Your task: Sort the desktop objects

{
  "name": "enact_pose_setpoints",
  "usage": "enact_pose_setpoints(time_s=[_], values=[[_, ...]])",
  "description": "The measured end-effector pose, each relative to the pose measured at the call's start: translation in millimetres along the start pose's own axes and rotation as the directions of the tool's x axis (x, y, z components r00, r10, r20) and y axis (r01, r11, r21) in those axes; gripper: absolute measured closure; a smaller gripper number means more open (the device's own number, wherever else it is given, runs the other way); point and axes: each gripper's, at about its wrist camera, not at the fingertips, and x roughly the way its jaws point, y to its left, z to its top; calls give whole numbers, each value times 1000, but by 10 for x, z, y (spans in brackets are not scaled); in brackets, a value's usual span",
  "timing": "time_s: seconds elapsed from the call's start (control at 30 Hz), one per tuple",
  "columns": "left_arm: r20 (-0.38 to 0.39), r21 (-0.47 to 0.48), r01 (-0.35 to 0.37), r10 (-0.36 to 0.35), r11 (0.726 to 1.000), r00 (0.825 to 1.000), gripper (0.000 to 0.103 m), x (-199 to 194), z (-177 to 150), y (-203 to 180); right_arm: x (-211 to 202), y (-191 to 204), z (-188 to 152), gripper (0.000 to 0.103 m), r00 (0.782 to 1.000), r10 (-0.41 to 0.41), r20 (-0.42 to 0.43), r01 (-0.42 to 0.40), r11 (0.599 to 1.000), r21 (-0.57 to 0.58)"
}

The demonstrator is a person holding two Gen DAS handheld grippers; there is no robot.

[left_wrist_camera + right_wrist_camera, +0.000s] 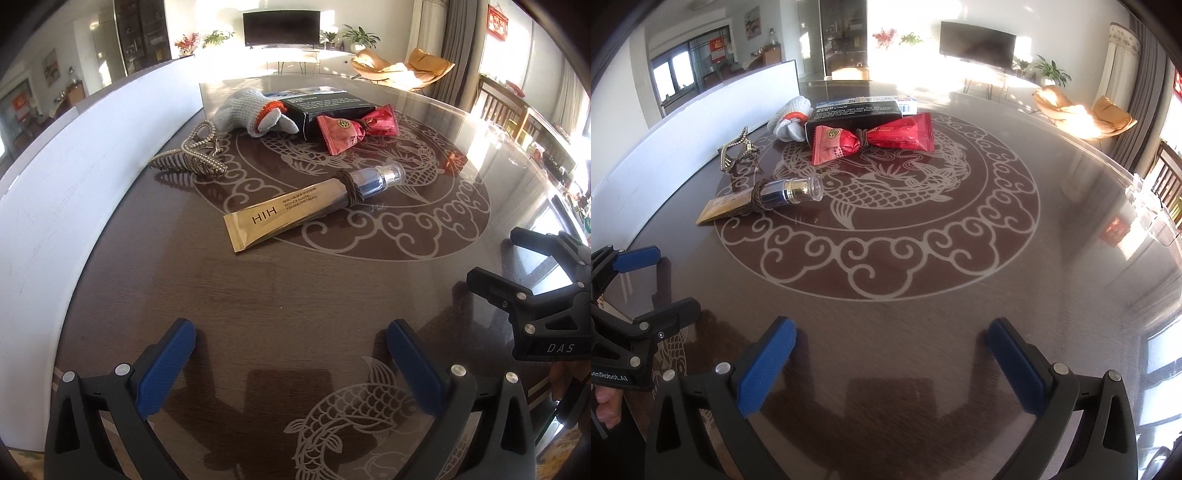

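Beyond the gold cream tube (295, 210) on the table (295, 295) lay the hair claw (192, 155), glove (251, 110), black box (328, 107) and red packets (351, 129), while the left gripper (291, 350) and right gripper (890, 354) gaped wide, empty, nearer than the tube.

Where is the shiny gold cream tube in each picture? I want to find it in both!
Left wrist view: the gold cream tube lies in the middle, slanting up to the right, cap end farthest away.
Right wrist view: the same tube lies at the left, its clear cap pointing right.
Shared landmark: the brown hair tie wrapped around the tube's neck, and the sparkly hair claw just beyond it, show in both.
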Motion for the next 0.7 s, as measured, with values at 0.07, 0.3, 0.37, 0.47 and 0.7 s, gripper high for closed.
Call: enact_pose_setpoints(time_s=[0.07, 0.3, 0.37, 0.47, 0.7], values=[[0, 2, 0, 0, 1000, 1000, 0, -2, -1, -4, -2, 1, 1, 0, 1000, -1, 1, 1, 1000, -1], [0, 2, 1, -1, 1000, 1000, 0, 7, 7, -11, 3, 3, 4, 0, 1000, -1, 0, 1, 1000, -1], [0, 2, 1, -1, 1000, 1000, 0, 5, 7, -9, 4, 4, 4, 0, 1000, -1, 0, 1, 1000, -1], [1, 1, 2, -2, 1000, 1000, 0, 6, 7, -9, 7, 2, 3, 0, 1000, -1, 0, 1, 1000, -1], [2, 1, 2, -2, 1000, 1000, 0, -10, -2, -3, 6, 6, 4, 0, 1000, 0, 0, 0, 1000, -1]])
